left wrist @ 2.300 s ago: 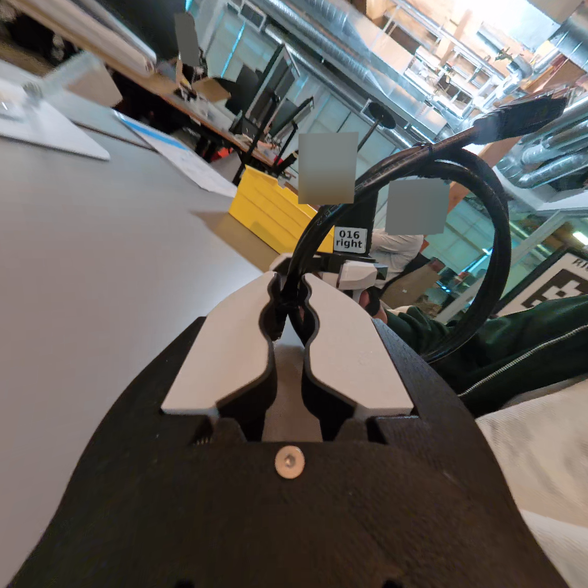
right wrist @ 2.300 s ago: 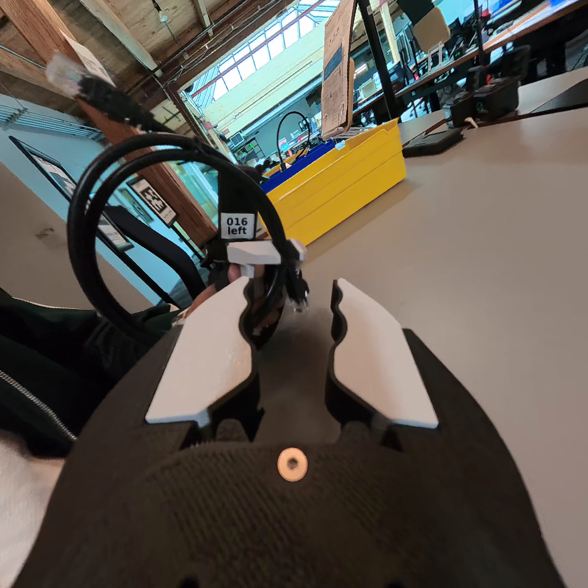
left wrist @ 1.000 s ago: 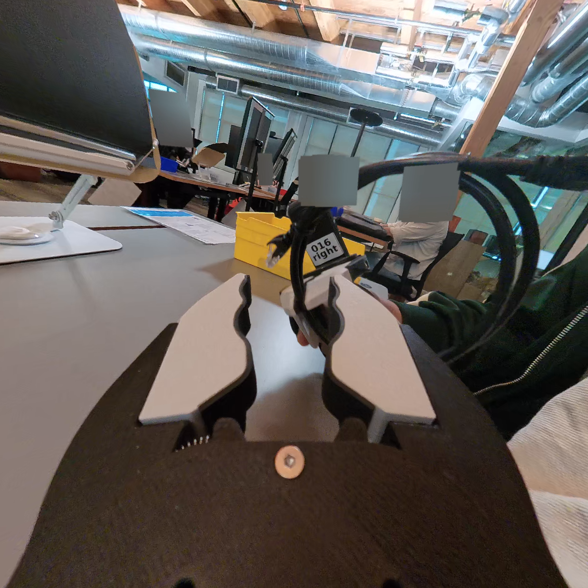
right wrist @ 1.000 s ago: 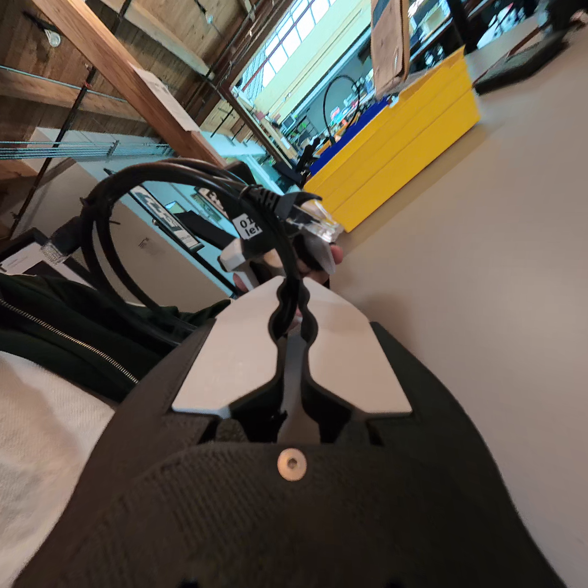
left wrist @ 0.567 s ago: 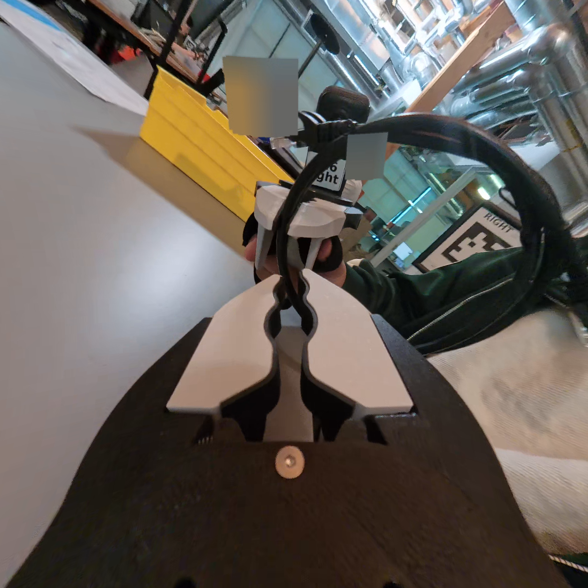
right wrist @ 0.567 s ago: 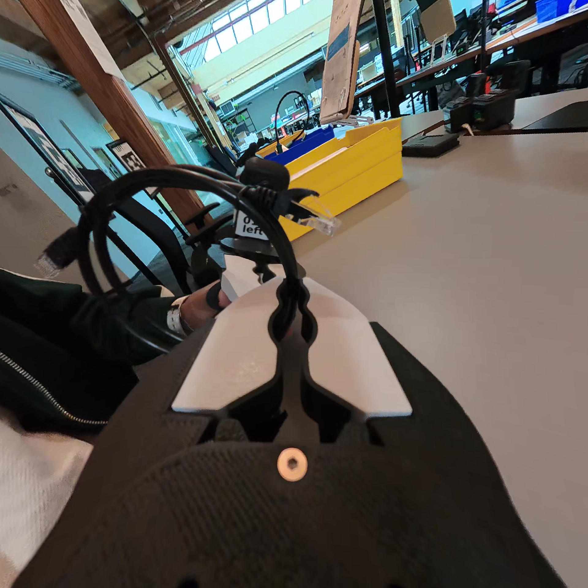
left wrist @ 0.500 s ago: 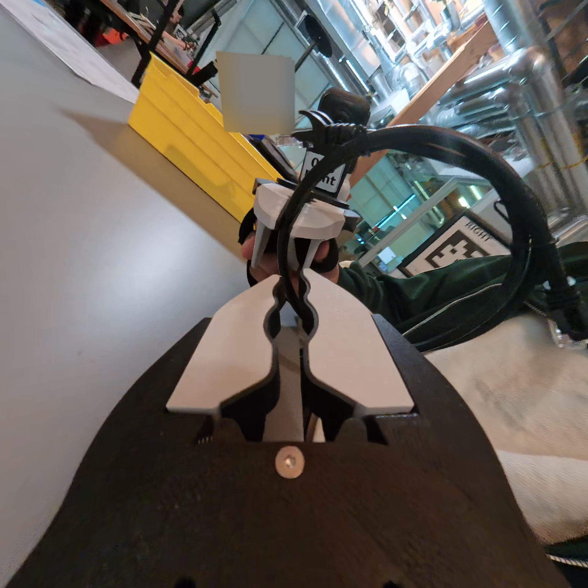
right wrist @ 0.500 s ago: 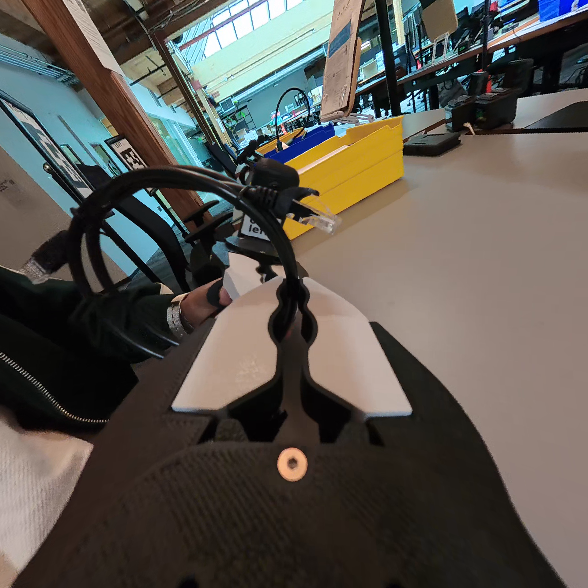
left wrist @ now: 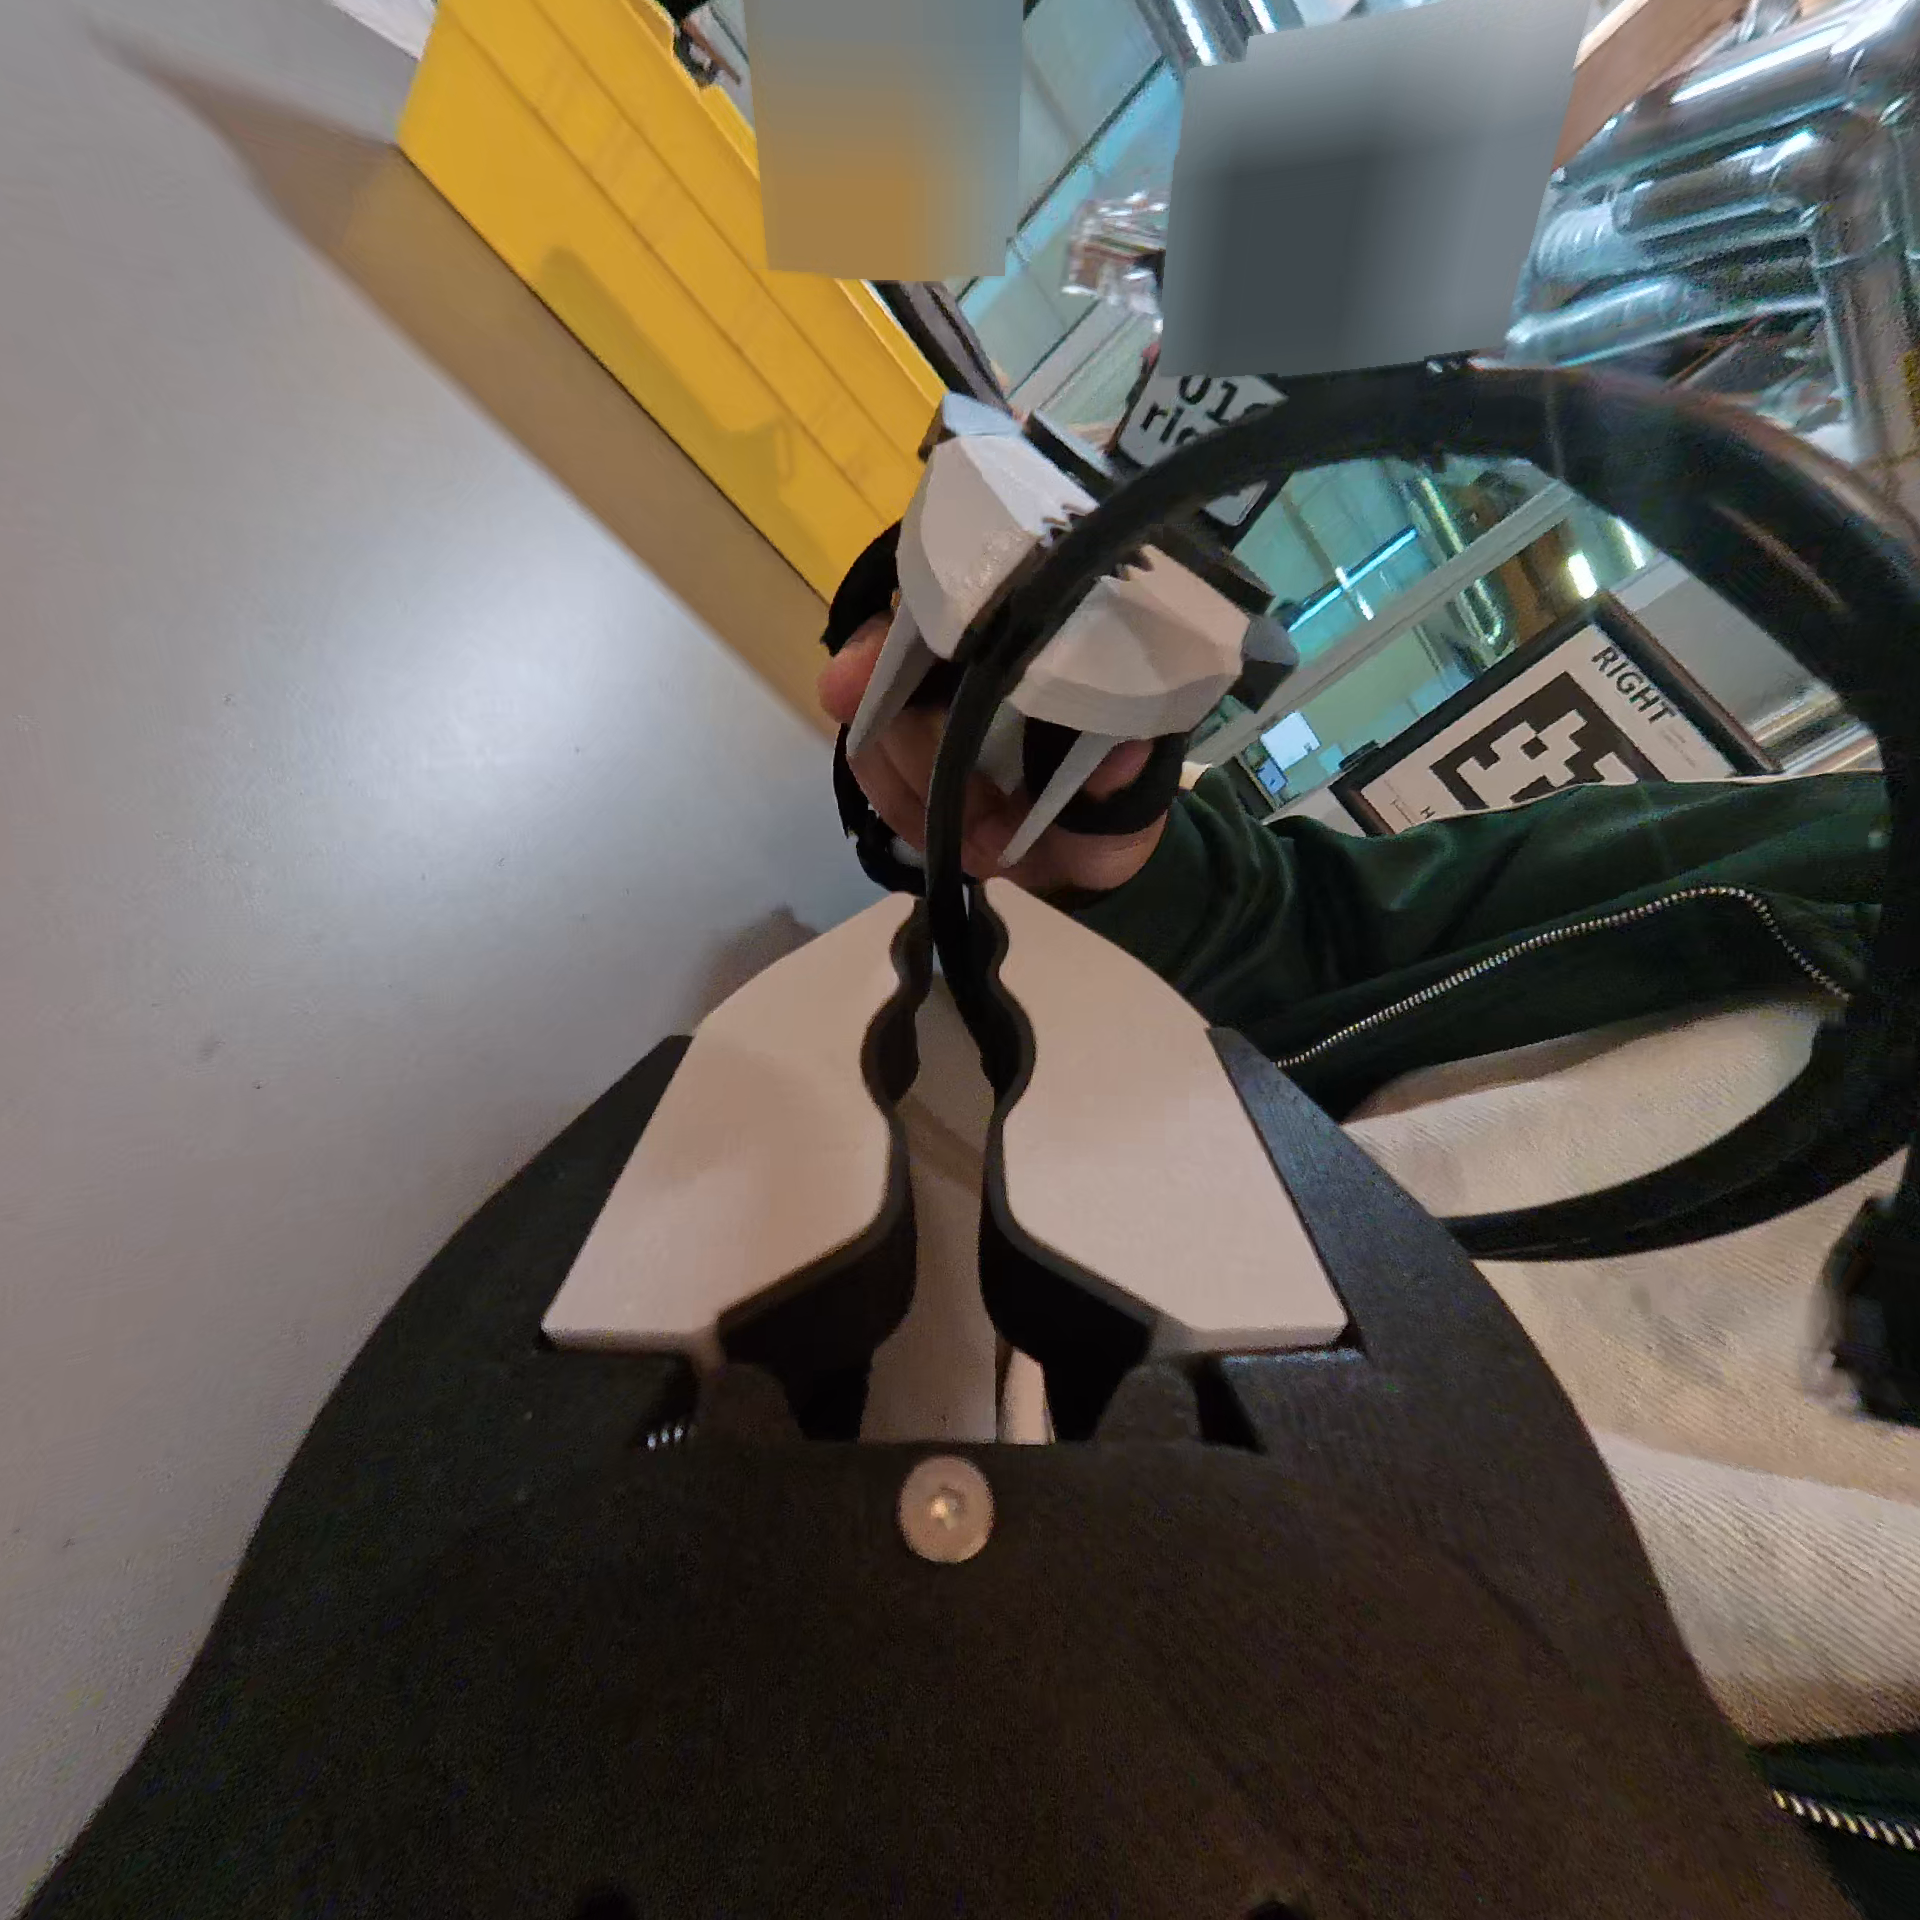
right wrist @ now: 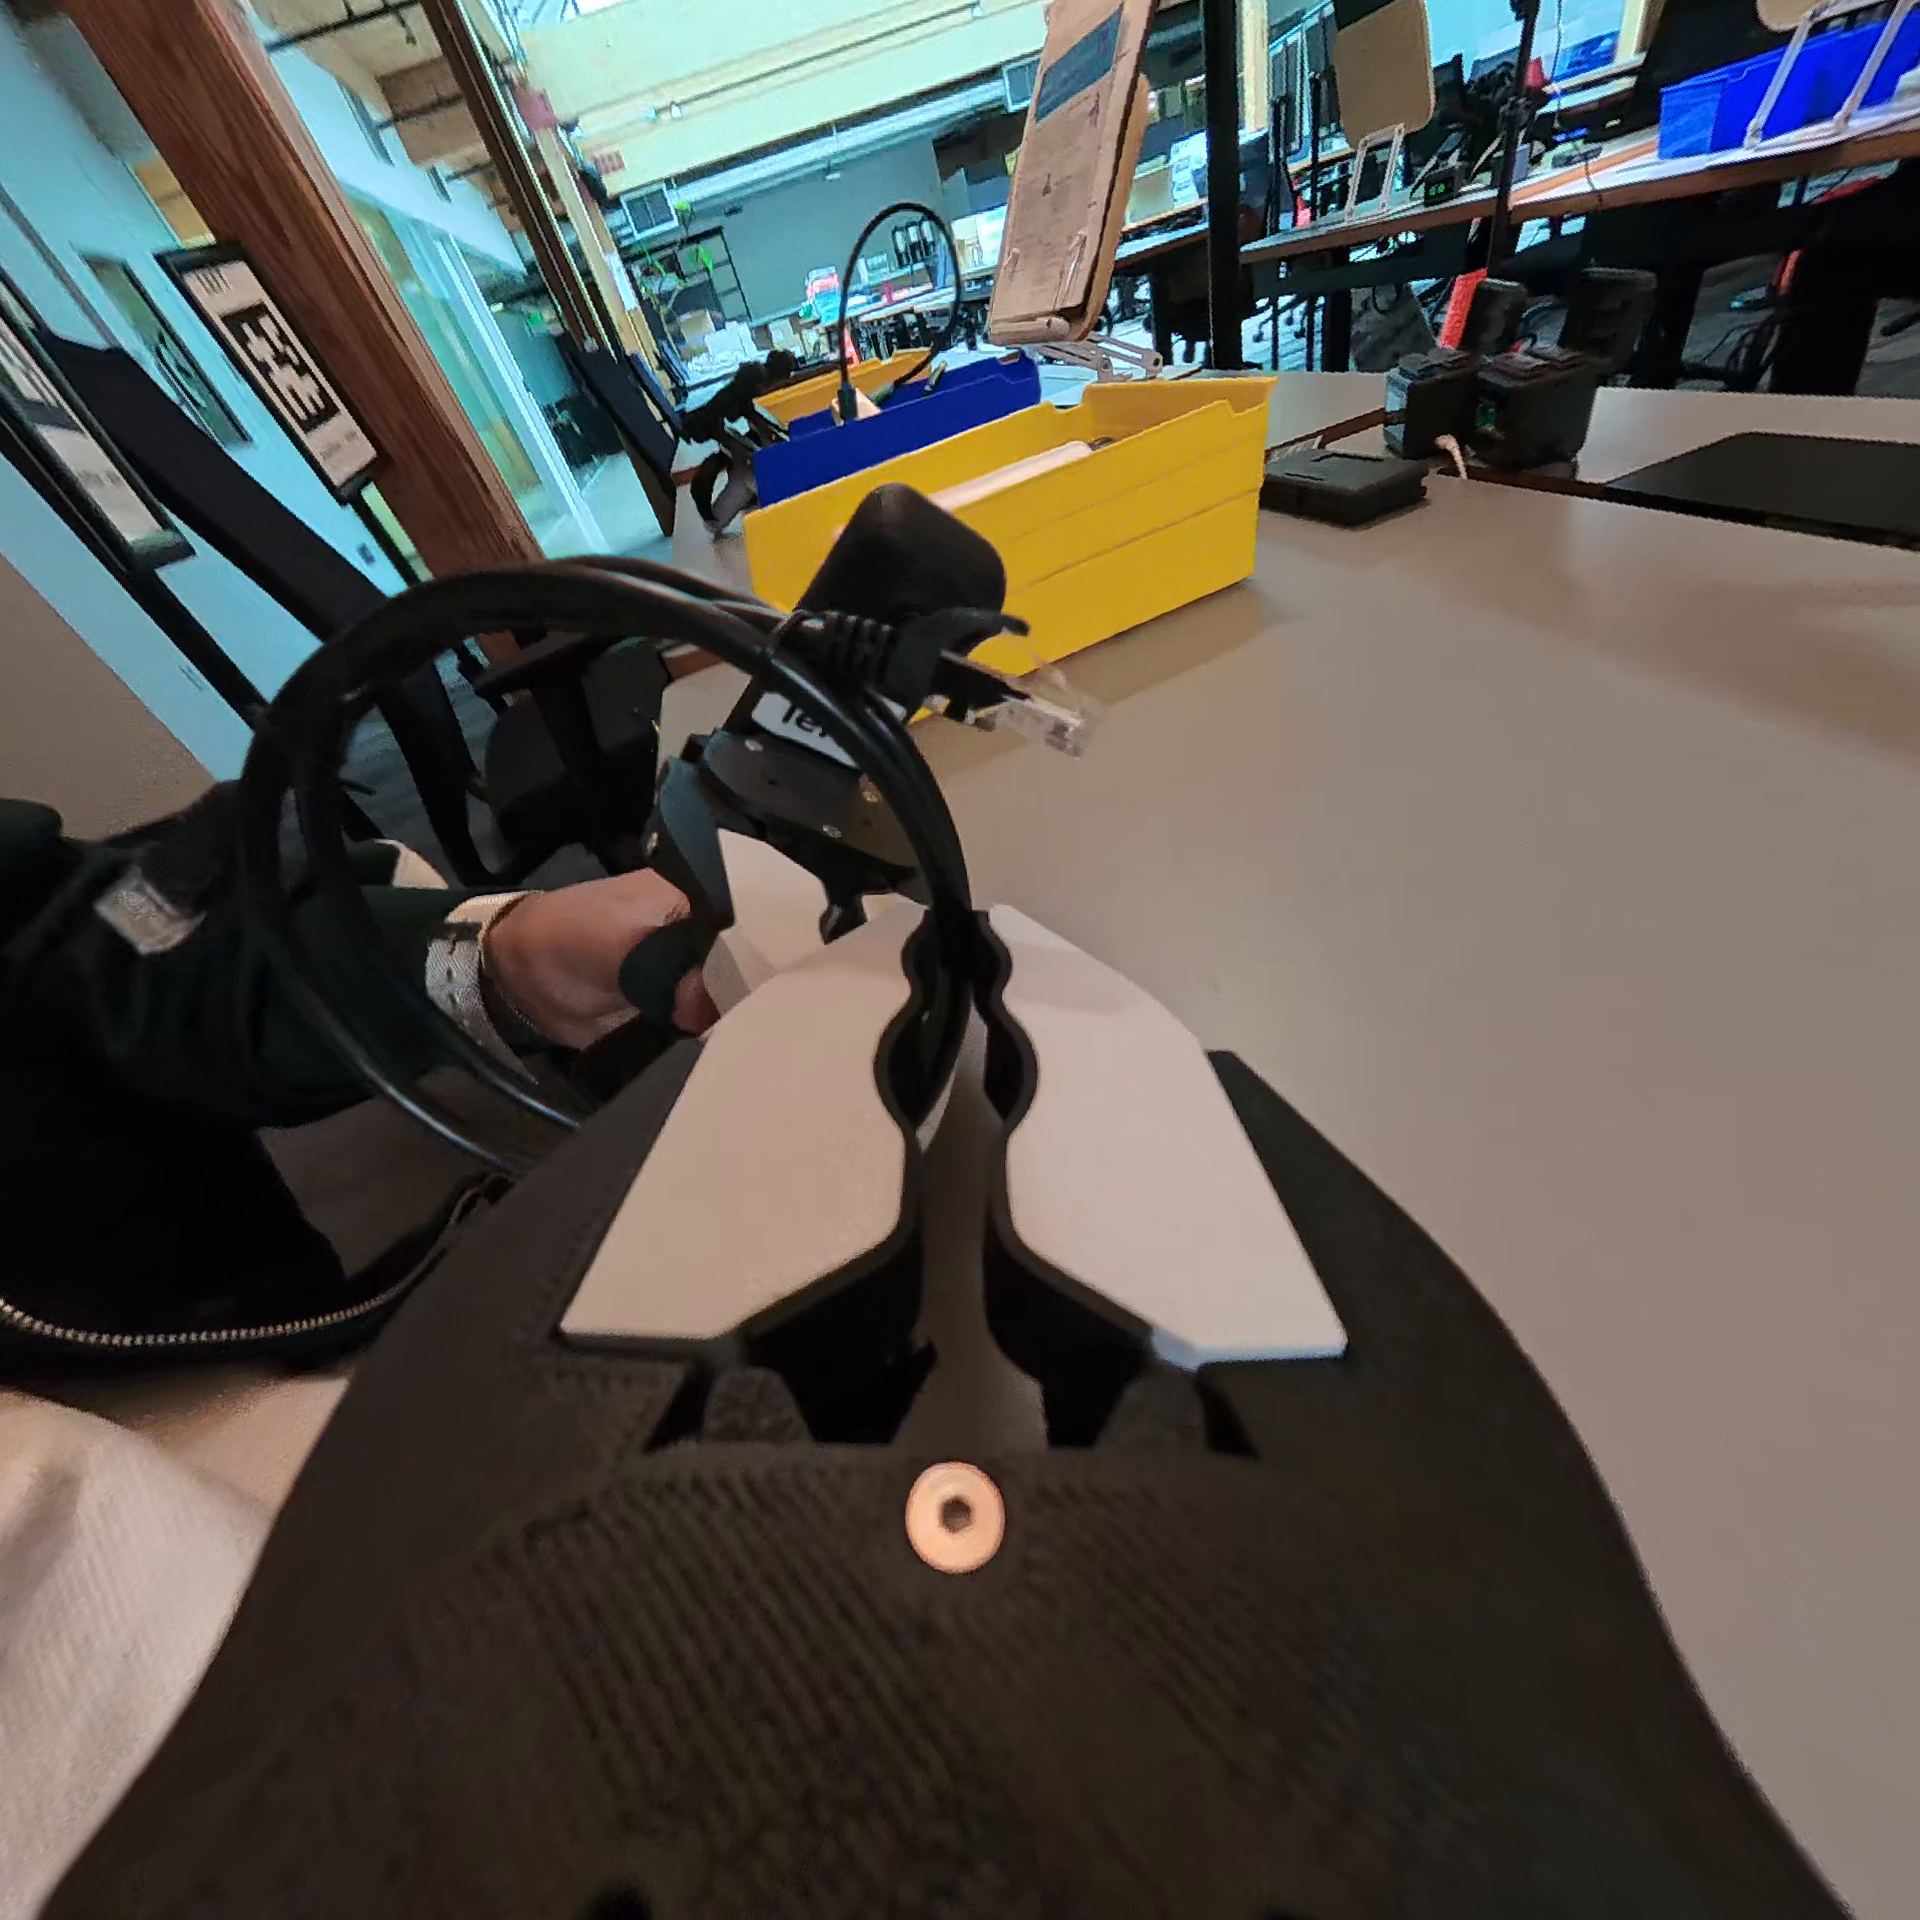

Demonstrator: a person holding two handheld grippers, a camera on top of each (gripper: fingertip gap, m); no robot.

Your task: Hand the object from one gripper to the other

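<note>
Fingers [left wrist: 769,1132] of both grippers pinch one glossy black coiled cable [left wrist: 1621,457].

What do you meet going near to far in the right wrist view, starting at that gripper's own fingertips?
right gripper shut on the black cable → left gripper → clear cable plug → yellow bin → blue bin

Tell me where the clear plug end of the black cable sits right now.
In the right wrist view the clear plug sticks out rightward from the top of the coiled black cable, above the grey table and in front of the yellow bin.
</note>
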